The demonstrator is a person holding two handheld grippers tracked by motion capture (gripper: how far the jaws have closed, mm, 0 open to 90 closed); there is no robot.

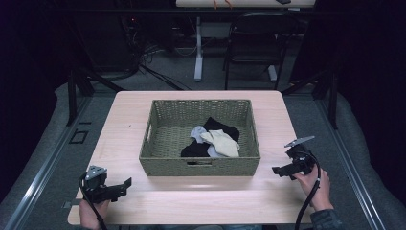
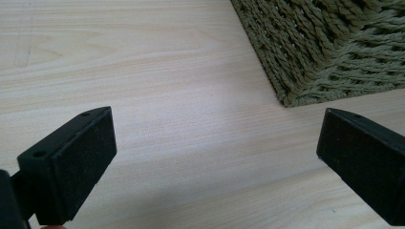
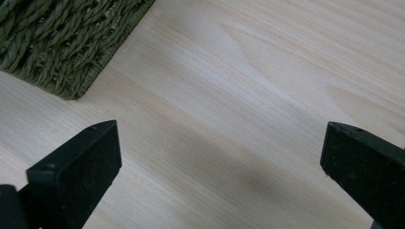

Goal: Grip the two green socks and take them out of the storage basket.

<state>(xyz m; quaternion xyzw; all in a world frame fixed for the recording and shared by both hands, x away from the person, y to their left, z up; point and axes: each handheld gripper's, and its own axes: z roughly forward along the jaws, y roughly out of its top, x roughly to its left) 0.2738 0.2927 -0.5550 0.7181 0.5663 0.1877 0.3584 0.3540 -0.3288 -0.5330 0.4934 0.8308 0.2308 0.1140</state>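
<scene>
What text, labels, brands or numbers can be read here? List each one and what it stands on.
None: no readable word, number, brand or sign stands on anything here.
The woven basket, the socks in it, the wooden table, the left gripper and the right gripper carry no visible lettering.
Background items under the far desk are too dark and small to read.

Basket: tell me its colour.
The basket is olive green, woven; clearest in the high view.
</scene>
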